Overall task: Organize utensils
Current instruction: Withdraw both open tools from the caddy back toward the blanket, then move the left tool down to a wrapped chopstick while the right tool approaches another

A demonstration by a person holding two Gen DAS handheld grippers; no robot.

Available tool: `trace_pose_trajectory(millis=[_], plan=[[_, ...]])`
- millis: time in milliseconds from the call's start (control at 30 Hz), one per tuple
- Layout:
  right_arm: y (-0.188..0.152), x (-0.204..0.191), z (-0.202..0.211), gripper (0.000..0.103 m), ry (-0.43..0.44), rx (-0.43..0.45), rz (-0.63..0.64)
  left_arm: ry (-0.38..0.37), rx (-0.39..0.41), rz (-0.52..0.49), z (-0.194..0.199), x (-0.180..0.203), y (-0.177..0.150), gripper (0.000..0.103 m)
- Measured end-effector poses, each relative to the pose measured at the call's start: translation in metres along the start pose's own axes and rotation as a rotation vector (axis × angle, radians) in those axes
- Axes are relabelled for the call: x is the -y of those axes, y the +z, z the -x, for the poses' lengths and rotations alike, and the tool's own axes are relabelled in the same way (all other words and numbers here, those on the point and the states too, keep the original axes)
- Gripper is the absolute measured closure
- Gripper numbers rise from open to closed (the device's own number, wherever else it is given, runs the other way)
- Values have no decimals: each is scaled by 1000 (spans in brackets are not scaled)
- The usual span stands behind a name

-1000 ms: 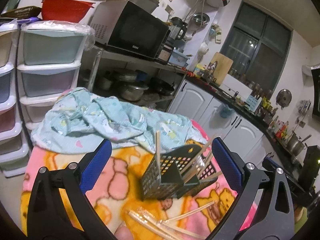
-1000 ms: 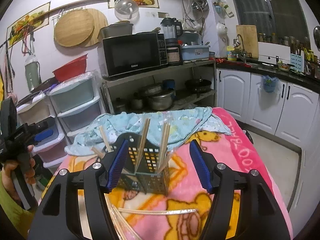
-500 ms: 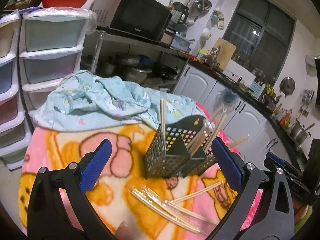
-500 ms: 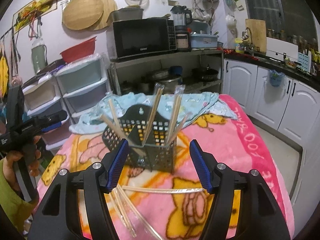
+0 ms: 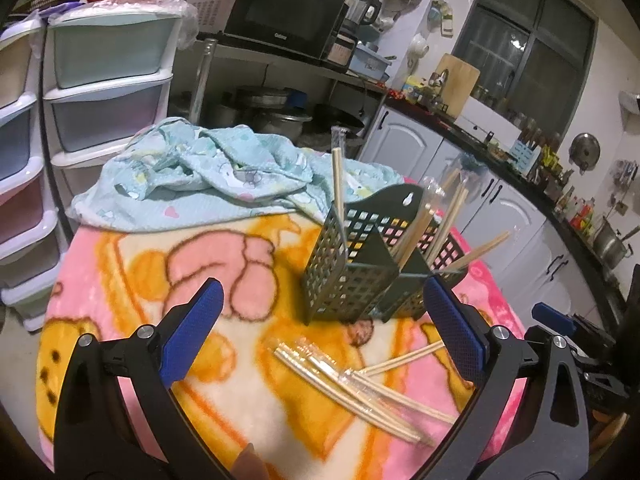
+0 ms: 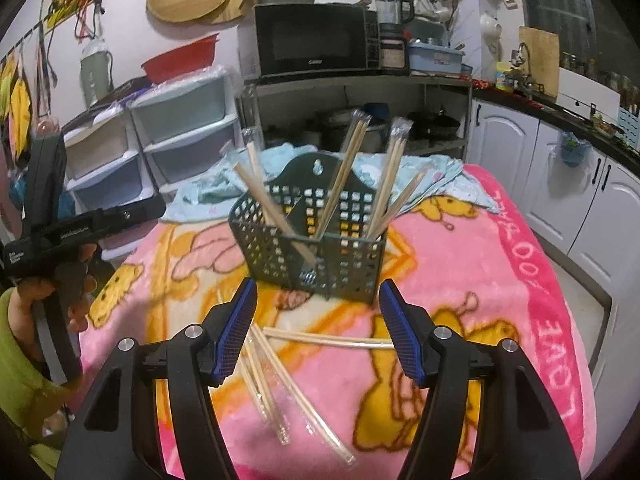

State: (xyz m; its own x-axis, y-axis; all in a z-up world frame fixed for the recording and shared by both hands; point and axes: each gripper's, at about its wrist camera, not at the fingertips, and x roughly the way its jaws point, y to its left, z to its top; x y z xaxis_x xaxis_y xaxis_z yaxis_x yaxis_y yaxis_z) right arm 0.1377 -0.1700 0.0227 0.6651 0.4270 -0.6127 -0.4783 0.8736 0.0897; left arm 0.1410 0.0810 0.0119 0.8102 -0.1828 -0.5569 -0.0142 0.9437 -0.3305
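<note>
A dark green perforated utensil basket [image 5: 360, 256] stands on the pink cartoon blanket [image 5: 168, 264]; it also shows in the right wrist view [image 6: 316, 240]. Several wrapped chopstick pairs stand in it. More wrapped chopsticks [image 5: 360, 388] lie loose on the blanket in front of it, also in the right wrist view [image 6: 280, 376]. My left gripper [image 5: 320, 332] is open and empty, above the loose chopsticks. My right gripper [image 6: 318, 328] is open and empty, just short of the basket. The left gripper's body [image 6: 60, 232] shows at the left of the right wrist view.
A crumpled light-blue cloth [image 5: 208, 176] lies behind the basket. Plastic drawer units [image 5: 100, 88] stand at the left, a shelf with a microwave [image 6: 316, 40] behind. White cabinets [image 6: 560, 168] run along the right. The blanket's edge drops off at the right.
Both grippers have tilted downward and drawn back, so more of the blanket and the loose chopsticks show. Both stay open and empty.
</note>
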Motion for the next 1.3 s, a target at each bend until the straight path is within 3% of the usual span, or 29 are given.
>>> trace_pose_trajectory(millis=[500, 700, 900, 1000, 1100, 1300], plan=[[-25, -25, -33, 43, 55, -119, 69, 42, -96, -14, -21, -9, -27, 11], [-37, -32, -57, 55, 69, -189, 102, 59, -175, -2, -40, -17, -39, 12], [-45, -38, -85, 67, 103, -273, 131, 10, -258, 71, -60, -29, -52, 41], [-48, -42, -100, 70, 125, -311, 146, -18, -289, 111, -67, -34, -56, 51], [-49, -45, -112, 71, 141, -342, 161, -42, -323, 153, -77, -39, -59, 57], [-48, -47, -132, 74, 165, -392, 158, -62, -376, 234, -95, -49, -62, 57]])
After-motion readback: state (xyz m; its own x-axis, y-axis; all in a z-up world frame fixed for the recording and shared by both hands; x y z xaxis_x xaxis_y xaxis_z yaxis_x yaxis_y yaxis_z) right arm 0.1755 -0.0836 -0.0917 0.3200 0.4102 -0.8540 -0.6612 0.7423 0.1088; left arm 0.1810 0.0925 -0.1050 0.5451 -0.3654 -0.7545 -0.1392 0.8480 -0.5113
